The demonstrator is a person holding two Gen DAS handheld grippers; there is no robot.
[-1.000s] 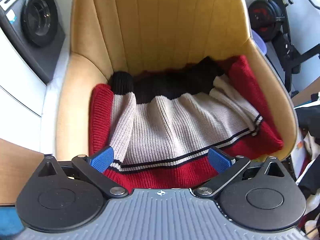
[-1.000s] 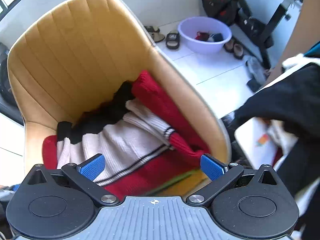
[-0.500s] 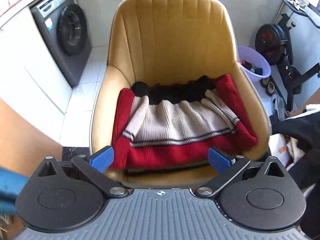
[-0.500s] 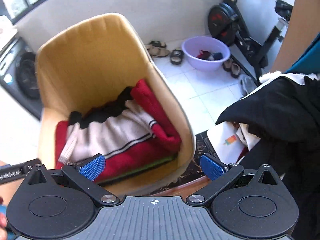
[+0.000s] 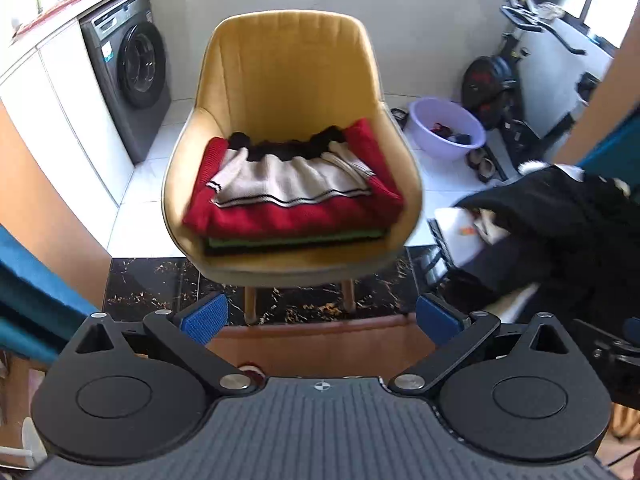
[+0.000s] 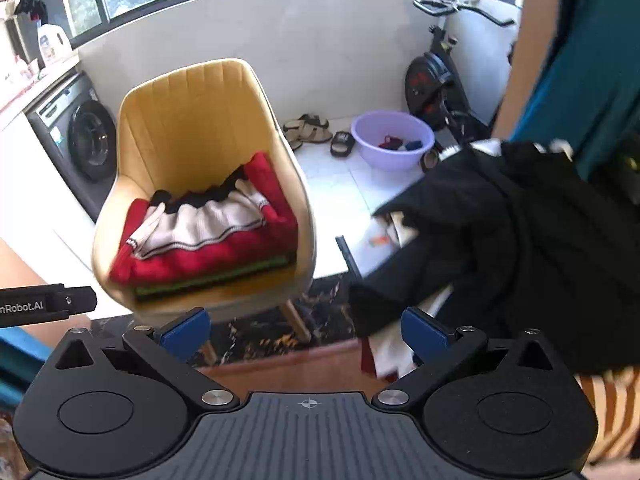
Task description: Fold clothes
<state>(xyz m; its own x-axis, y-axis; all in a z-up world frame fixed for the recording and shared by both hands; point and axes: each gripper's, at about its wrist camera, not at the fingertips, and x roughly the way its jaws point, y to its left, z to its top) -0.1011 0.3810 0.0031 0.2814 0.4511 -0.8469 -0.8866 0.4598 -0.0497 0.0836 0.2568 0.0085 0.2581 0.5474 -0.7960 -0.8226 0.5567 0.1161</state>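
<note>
While both grippers hang back from it, the yellow chair carries the finished work: a red, cream and black sweater lies folded flat across the seat, its front edge near the seat's front edge, on top of a green garment that shows only as a thin strip beneath it. To the right of the chair, well apart from it, a heap of black clothing is piled over lighter fabric, and by my reading this is the next thing to fold. The left gripper has its blue fingers spread wide with nothing between them, and the right gripper is likewise spread and empty, closer to the black heap. Trouble could come from that heap: it is bunched and layered, so a pinch at its near edge might catch two garments at once or drag the pale cloth underneath along with it. A careless swing of trailing fabric toward the chair could also brush the sweater's loose cuff at the seat's left side and undo the stack.
</note>
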